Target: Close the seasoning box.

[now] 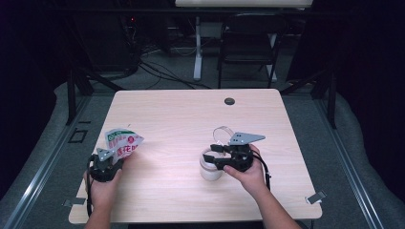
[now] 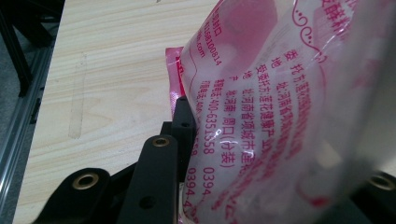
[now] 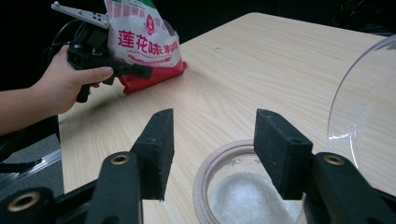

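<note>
Left gripper view: your left gripper [image 1: 116, 156] pinches the bag [image 2: 280, 112]; soft, slippery film; grip its sealed edge; right gripper [image 3: 212, 140] gapes empty over the jar [image 3: 243, 186].

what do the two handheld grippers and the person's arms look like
Both grippers are black. The left gripper and the right gripper each carry a grey three-cornered plate with small holes and trail a black cable. The jaws are flat black blocks on arms with brass-coloured rivets. The forearms are bare, with no sleeves or gloves.
</note>
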Available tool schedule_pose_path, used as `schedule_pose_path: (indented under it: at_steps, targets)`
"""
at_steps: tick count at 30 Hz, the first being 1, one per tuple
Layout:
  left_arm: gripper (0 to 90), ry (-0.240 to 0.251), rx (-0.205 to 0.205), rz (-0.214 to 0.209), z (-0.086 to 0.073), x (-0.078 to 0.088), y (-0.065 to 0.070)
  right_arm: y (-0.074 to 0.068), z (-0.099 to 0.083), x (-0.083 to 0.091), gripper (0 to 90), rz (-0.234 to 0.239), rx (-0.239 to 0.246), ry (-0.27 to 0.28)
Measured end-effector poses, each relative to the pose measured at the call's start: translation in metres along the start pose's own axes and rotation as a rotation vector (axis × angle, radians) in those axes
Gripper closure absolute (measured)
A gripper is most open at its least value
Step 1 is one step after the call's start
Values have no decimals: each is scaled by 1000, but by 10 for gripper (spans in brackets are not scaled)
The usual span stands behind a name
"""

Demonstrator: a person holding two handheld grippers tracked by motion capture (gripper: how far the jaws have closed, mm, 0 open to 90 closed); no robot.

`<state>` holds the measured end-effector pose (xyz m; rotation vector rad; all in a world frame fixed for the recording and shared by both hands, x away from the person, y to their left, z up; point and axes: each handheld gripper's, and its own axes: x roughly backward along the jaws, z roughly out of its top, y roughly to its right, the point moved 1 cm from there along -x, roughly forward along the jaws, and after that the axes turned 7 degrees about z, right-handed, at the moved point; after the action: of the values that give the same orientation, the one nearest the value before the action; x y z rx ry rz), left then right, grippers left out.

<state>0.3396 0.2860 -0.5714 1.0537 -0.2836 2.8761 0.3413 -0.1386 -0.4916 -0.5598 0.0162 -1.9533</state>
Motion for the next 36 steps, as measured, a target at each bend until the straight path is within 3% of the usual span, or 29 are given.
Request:
schedule_pose_path:
  at_steps: [12, 13, 14, 16, 19, 20, 36]
  targets:
    - [666, 9, 7, -6, 0, 1, 1, 0, 0, 3, 499, -1, 16, 10]
    - [642, 15, 9, -10, 1, 2, 2, 0, 1, 3, 499, -2, 20, 10]
    - [544, 21, 0, -1, 1, 3, 3, -1, 1, 3, 497, 0, 21, 11]
    - [502, 53, -23, 27, 2, 6, 5, 0, 1, 3, 496, -2, 21, 10]
    - [405, 92, -40, 29, 4, 8, 9, 0, 1, 3, 490, -4, 18, 11]
    - [378, 95, -62, 29, 5, 9, 11, 0, 1, 4, 486, -2, 15, 14]
    - [377, 119, -49, -7, 7, 19, 17, 1, 1, 6, 483, -7, 8, 28]
